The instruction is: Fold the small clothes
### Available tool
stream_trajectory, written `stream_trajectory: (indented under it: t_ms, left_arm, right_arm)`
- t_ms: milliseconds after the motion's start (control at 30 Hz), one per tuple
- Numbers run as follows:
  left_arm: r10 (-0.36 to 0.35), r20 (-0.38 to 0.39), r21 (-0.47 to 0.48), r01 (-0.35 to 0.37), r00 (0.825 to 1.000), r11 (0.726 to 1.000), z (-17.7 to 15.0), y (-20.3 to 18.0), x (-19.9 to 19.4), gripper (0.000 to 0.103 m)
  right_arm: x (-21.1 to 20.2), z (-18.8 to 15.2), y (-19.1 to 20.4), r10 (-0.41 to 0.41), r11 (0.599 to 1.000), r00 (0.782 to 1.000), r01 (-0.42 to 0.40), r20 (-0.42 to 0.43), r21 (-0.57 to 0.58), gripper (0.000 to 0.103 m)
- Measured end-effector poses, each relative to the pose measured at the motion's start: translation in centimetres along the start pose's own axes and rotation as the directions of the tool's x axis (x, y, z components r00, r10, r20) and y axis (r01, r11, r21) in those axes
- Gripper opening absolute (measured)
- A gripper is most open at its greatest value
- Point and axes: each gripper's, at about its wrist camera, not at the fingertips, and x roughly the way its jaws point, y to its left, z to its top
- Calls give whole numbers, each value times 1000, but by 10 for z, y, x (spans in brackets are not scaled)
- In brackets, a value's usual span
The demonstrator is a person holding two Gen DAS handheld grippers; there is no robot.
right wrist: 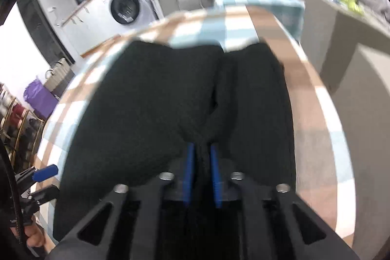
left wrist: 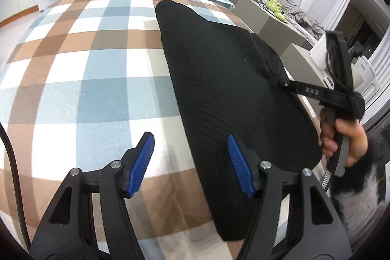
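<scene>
The black garment [left wrist: 234,89] is lying flat on the checked desk [left wrist: 73,79]. The right tongs [right wrist: 202,169] are pinching its edge; the left tongs [left wrist: 190,162] are hanging open, empty. Lifting should stay low, keeping the fold even.

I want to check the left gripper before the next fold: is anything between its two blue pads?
Nothing is held. In the left wrist view the left gripper is open over checked tablecloth; the black garment sits by its right pad.
</scene>
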Motion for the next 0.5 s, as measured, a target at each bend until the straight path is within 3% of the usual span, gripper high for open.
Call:
stream_trajectory:
  t_ms: [33,100,267,400,500]
  left_arm:
    - [-6,-1,-10,6,1000,1000,3,1,4,60]
    - [-7,-1,-17,7,1000,1000,9,2,13,60]
    - [-33,-5,-62,33,999,998,25,3,38,59]
    - [-58,-4,-107,58,998,993,35,4,55,20]
    - [-32,30,-118,35,999,992,34,5,55,14]
  right_arm:
    - [-4,-3,-3,20,1000,1000,-21,14,20,19]
    - [-18,-12,-4,37,999,999,-38,37,30,33]
    - [-44,-52,-8,118,991,993,-119,24,69,38]
    - [-61,-83,-6,121,990,992,-123,32,72,45]
    - [-58,-90,-9,136,988,990,-137,23,69,45]
